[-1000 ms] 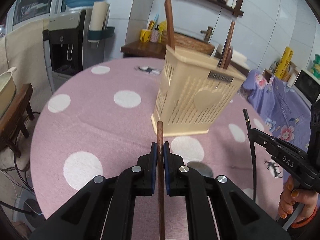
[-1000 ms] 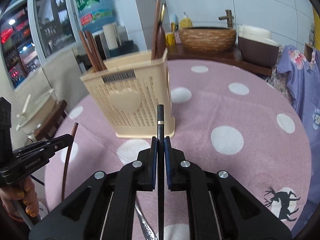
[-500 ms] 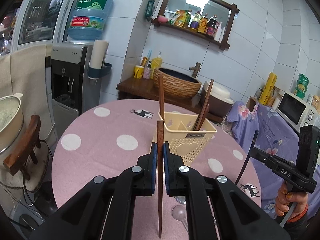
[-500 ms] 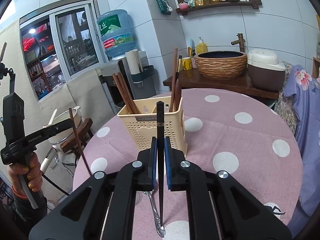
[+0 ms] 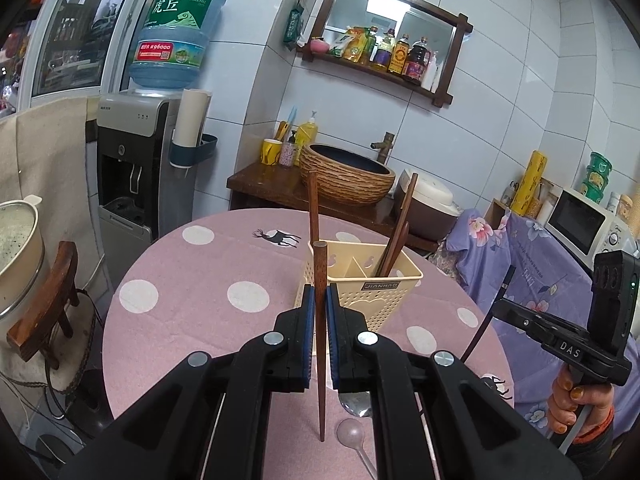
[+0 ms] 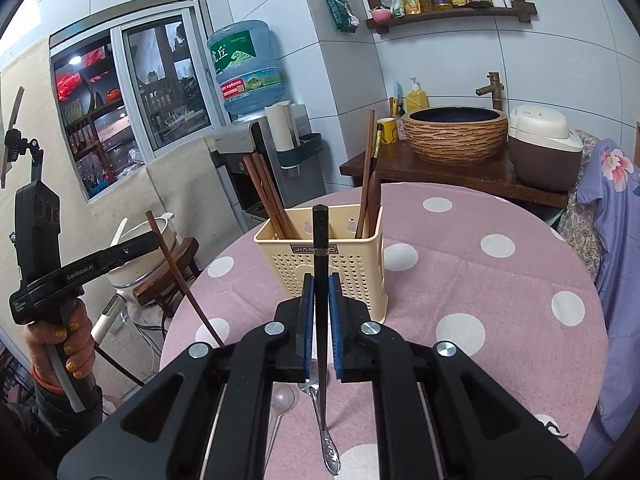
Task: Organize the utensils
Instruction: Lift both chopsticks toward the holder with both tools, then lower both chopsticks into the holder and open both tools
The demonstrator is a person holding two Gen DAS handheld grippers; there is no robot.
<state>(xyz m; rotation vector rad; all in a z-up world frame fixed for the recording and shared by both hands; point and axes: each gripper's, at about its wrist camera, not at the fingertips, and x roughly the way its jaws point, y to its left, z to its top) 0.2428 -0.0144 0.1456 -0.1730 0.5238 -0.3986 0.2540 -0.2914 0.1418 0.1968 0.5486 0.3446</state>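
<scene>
The brown chopstick [image 5: 319, 320] and the black chopstick [image 6: 320, 280] now ride higher than a second ago, lifted above the cream utensil holder [image 6: 324, 260] near the middle of the table [image 6: 500, 292]; likely both drop in next. The left hand-held gripper [image 5: 319, 312] pinches the brown one, the right hand-held gripper [image 6: 320, 304] the black (each upright). Readable: "JIANHAO" on the holder, "DAS" and "GenRobot.AI" on the grippers.

The metal spoon [image 5: 357, 405] bowl is half hidden behind the left tool [image 5: 320, 312]
</scene>
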